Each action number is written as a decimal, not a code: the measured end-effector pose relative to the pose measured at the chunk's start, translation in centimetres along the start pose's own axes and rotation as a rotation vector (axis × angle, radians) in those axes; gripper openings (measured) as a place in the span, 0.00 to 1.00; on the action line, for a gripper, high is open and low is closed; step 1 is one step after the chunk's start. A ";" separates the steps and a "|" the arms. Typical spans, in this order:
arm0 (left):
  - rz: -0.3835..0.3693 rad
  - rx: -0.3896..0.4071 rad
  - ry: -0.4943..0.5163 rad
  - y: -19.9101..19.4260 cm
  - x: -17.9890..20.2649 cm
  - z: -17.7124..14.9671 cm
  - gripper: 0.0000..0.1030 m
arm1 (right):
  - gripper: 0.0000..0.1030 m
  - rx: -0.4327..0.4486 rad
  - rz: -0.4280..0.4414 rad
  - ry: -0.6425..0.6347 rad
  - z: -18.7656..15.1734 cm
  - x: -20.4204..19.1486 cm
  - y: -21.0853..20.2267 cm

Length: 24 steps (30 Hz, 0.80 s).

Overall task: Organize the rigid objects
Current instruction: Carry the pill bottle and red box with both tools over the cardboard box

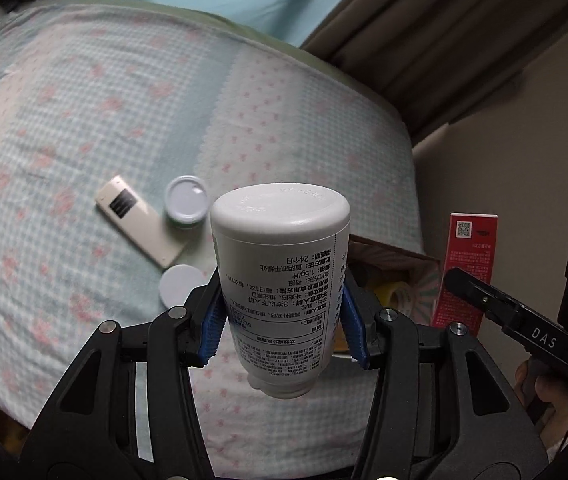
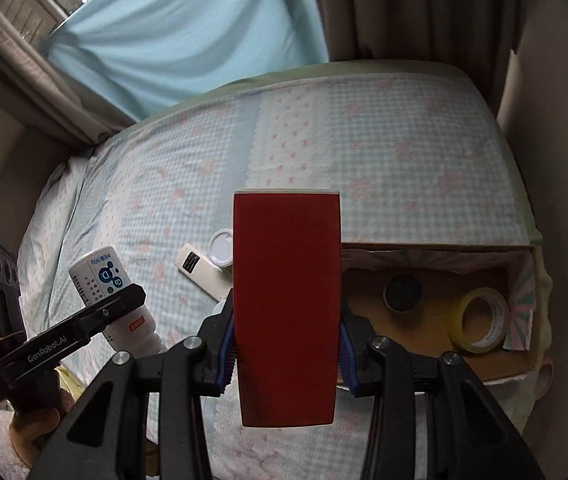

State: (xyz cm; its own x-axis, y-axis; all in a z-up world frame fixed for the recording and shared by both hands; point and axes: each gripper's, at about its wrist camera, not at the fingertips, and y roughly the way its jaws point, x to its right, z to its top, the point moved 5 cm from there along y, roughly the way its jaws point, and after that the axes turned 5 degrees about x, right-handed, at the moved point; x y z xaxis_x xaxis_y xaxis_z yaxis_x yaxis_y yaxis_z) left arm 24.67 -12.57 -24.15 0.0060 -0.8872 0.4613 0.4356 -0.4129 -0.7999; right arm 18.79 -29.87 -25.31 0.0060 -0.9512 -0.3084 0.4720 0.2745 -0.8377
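Note:
My left gripper (image 1: pixel 282 316) is shut on a white bottle (image 1: pixel 280 276), held upside down above the bed; it also shows in the right wrist view (image 2: pixel 108 292). My right gripper (image 2: pixel 286 344) is shut on a red box (image 2: pixel 286 300), held upright above the bed; it shows at the right of the left wrist view (image 1: pixel 466 268). A white remote (image 1: pixel 140 220), a round lidded jar (image 1: pixel 186 202) and a white disc (image 1: pixel 180 284) lie on the bed. An open cardboard box (image 2: pixel 424 320) sits at the bed's right, holding a yellow tape roll (image 2: pixel 478 320) and a dark round can (image 2: pixel 402 292).
The bed has a checked pastel sheet (image 1: pixel 84 120). Curtains (image 2: pixel 404 8) and a light blue drape (image 2: pixel 188 32) hang behind it. A wall (image 1: pixel 524 140) stands on the right.

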 end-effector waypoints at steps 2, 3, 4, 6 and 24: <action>-0.043 -0.021 0.057 0.6 2.9 -0.2 0.45 | 0.38 0.026 -0.032 0.043 -0.2 1.9 -1.6; -0.059 -0.034 0.083 0.9 4.3 -0.4 0.45 | 0.38 0.036 -0.045 0.067 -0.4 2.9 -2.3; -0.074 -0.051 0.105 1.4 5.7 -0.6 0.45 | 0.38 0.047 -0.054 0.095 -0.6 3.9 -3.1; -0.098 -0.076 0.148 2.2 8.2 -1.1 0.45 | 0.37 0.068 -0.065 0.139 -1.0 5.9 -4.5; -0.034 -0.300 0.504 14.9 19.6 -7.9 0.45 | 0.37 0.000 -0.137 0.346 -4.6 19.8 -1.3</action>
State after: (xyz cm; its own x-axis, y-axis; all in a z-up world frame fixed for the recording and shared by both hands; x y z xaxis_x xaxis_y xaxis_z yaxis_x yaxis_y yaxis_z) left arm 24.16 -37.79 -30.09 -0.4646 -0.8303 0.3078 0.1540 -0.4181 -0.8953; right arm 14.26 -48.40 -32.41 -0.3559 -0.8754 -0.3270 0.4473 0.1477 -0.8821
